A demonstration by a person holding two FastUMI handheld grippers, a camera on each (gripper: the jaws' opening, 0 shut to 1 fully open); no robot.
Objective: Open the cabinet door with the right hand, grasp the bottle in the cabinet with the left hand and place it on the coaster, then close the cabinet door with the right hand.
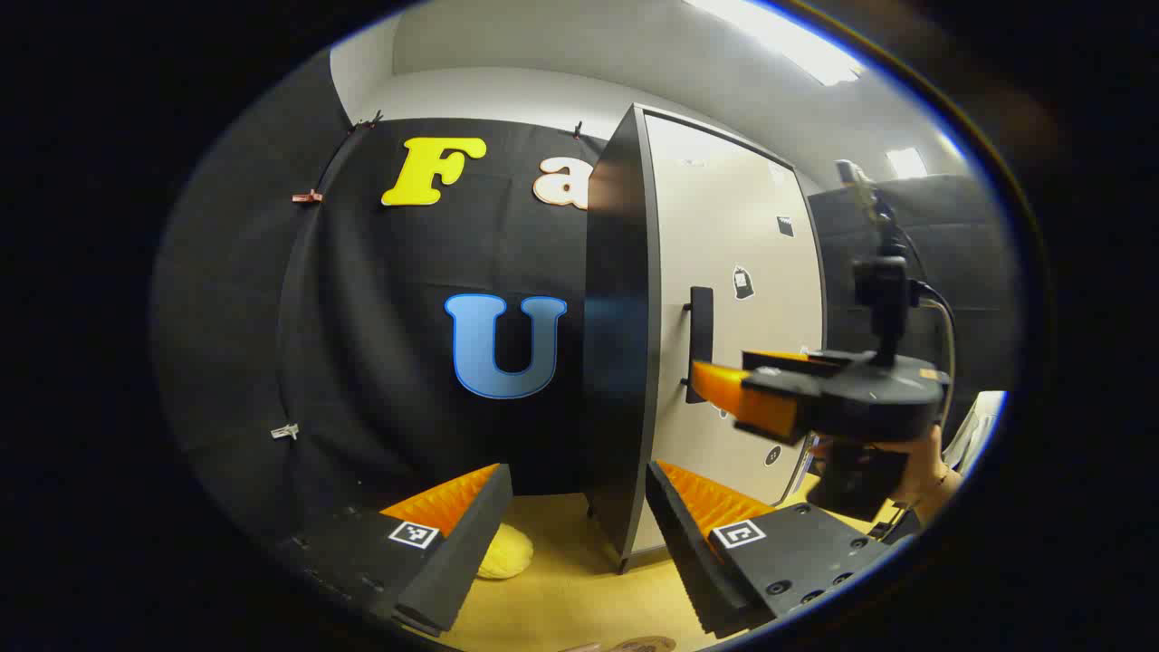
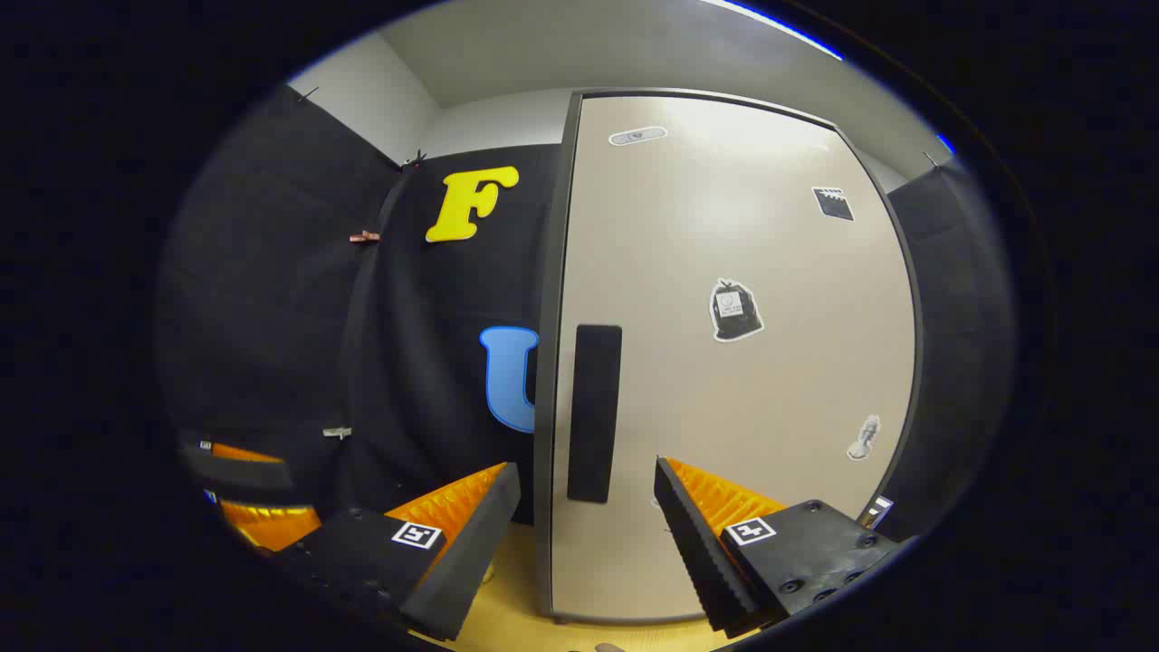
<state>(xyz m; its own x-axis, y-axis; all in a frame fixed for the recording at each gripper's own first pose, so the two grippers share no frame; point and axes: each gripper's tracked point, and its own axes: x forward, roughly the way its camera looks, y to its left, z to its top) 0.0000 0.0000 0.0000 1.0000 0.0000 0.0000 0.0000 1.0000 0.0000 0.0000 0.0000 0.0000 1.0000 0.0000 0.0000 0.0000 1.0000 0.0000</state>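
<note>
The cabinet [image 1: 620, 362] stands on the table with its beige door [image 2: 742, 389] shut, so the inside is hidden. A black vertical handle [image 2: 594, 412] sits at the door's left edge. My right gripper [image 2: 587, 480] is open, its fingers either side of the handle's lower end and a little short of it. From the left gripper view, the right gripper [image 1: 724, 398], held by a hand [image 1: 919, 475], points at the handle [image 1: 700, 344]. My left gripper [image 1: 577, 480] is open and empty, facing the cabinet's dark side. A pale yellow round coaster [image 1: 505, 551] lies just beyond its left finger.
The wooden table [image 1: 579, 589] runs under both grippers. Black cloth wall [image 1: 380, 362] closes the back and left. In the right gripper view the left gripper [image 2: 240, 489] hovers low at the left, clear of the door.
</note>
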